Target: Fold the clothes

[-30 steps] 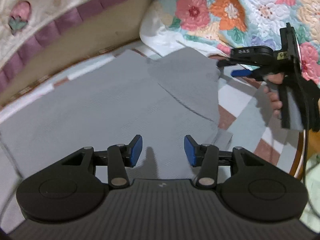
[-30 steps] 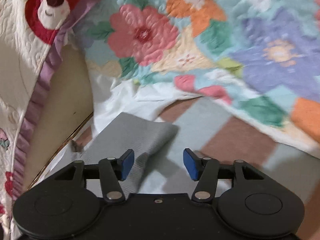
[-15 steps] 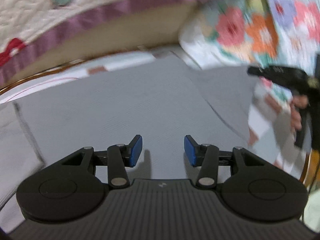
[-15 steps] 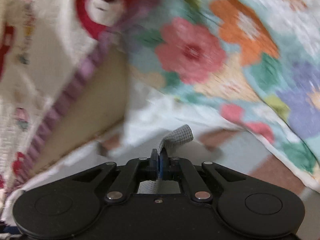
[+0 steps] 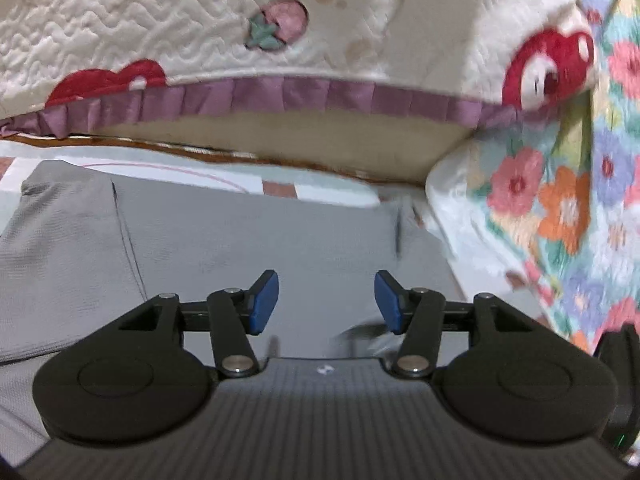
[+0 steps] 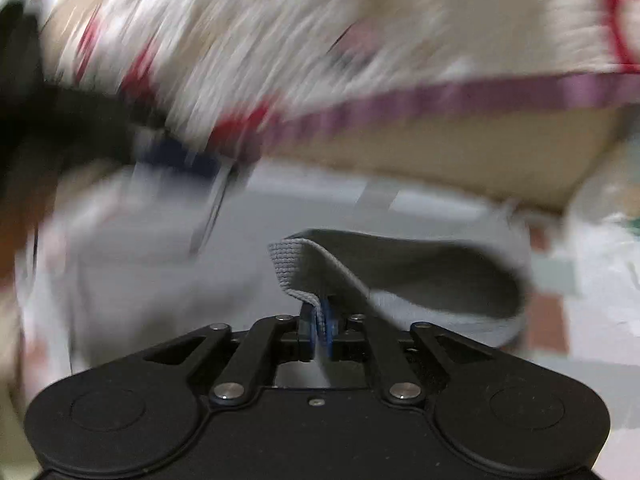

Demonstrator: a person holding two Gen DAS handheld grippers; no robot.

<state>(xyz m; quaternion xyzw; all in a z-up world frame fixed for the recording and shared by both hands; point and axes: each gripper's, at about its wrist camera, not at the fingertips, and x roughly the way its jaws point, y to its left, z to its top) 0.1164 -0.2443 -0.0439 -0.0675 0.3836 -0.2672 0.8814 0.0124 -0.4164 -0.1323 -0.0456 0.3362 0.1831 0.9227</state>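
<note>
Under the left wrist camera, the grey garment (image 5: 248, 240) lies spread flat on a checked pale cloth (image 5: 316, 191), its dark seam lines running away from the lens. The left gripper (image 5: 326, 300) hangs above the middle of the fabric with its blue pads well apart; the jaws are opening and nothing is between them. Behind the garment rises a cream quilted cover (image 5: 192, 28) with strawberry prints and a purple frill along its lower edge, and to the right a flowered quilt (image 5: 560, 208) slopes down beside the fabric.

From the right wrist camera, most of the scene is smeared by motion. The right gripper (image 6: 318, 326) has its pads nearly together, clamped on a folded edge of the grey garment (image 6: 304, 264); the jaws are opening slightly, yet the cloth is pinched between them. A flap curls up and arches to the right above the rest of the garment. The left gripper (image 6: 176, 156) shows as a dark blur at upper left.
</note>
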